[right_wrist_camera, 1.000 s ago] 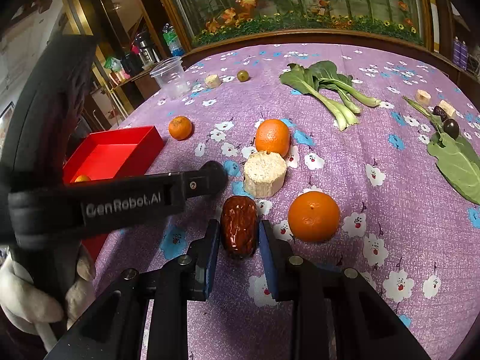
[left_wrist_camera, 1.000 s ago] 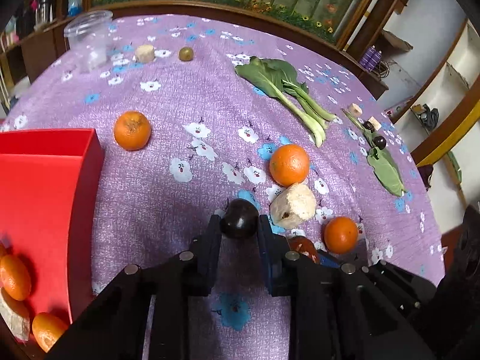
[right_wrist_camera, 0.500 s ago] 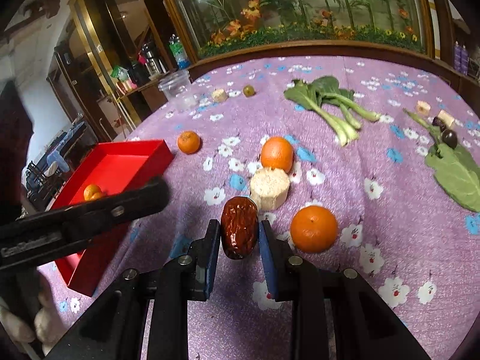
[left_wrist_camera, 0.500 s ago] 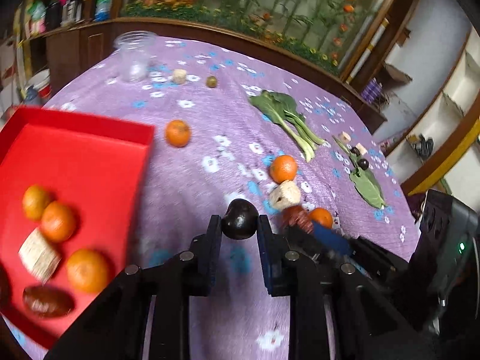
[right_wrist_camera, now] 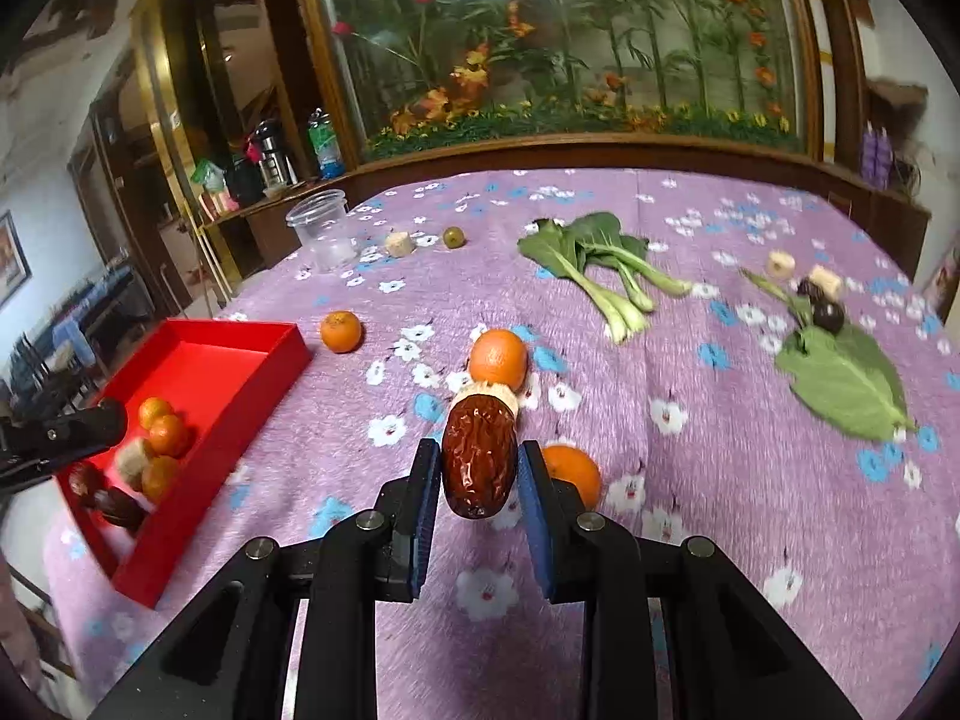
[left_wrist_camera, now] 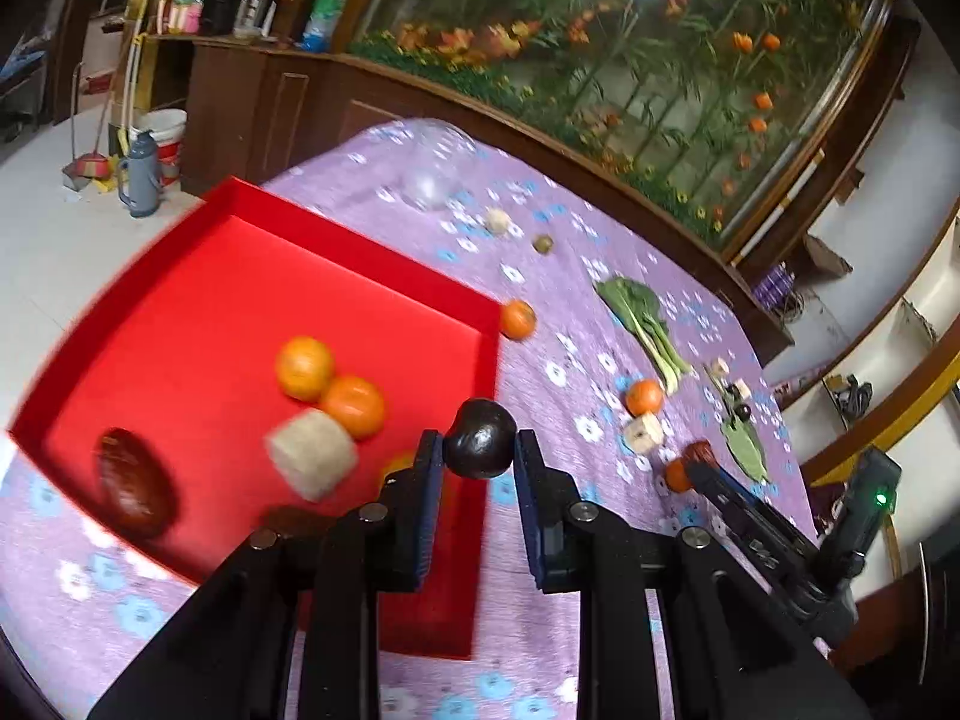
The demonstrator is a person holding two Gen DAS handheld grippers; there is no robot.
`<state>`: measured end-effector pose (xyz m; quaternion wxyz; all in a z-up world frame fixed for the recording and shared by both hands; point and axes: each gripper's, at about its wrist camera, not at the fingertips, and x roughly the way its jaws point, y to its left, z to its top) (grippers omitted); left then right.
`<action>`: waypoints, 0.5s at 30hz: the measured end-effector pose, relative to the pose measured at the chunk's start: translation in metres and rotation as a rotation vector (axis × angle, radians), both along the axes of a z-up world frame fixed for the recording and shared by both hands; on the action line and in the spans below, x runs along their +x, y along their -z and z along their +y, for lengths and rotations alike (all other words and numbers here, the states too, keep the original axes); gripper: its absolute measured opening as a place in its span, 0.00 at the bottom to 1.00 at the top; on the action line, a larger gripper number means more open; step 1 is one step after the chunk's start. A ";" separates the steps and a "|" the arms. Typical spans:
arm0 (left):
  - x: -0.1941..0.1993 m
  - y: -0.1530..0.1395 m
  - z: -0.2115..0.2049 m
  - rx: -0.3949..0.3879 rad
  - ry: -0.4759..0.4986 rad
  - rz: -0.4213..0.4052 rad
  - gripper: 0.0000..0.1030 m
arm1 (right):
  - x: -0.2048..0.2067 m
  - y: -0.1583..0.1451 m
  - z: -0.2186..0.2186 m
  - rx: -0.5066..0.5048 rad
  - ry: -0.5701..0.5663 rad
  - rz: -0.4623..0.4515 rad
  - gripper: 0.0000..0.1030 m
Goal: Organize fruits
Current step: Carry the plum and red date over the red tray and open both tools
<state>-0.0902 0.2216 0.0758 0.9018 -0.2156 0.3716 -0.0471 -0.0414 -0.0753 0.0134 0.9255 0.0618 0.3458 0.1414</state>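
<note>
Both tongs loaded, red tray ahead

Over my purple flowered desk, my left tongs pinch a round dark plum above the shallow red plastic tray's near wall; my right tongs clamp a wrinkled brown date. Released here, the plum may strike the wall and roll out. No legible writing, though blur hampers.

I see the bench draped in purple flowered cloth, with bok choy and a clear plastic cup on it. Behind it stands a glass case of flowers; a grey thermos sits on the floor.
</note>
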 end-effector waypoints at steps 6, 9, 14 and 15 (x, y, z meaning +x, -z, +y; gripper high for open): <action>-0.012 -0.002 0.047 0.065 -0.104 -0.016 0.22 | -0.019 -0.013 0.017 0.046 -0.071 0.043 0.28; -0.018 0.003 0.069 0.051 -0.136 -0.014 0.22 | -0.025 -0.025 0.043 0.055 -0.143 0.050 0.28; -0.025 0.015 0.095 -0.001 -0.155 -0.001 0.22 | -0.029 -0.032 0.091 0.081 -0.251 0.070 0.28; -0.025 0.017 0.097 -0.005 -0.157 0.002 0.22 | -0.030 -0.032 0.103 0.086 -0.277 0.082 0.28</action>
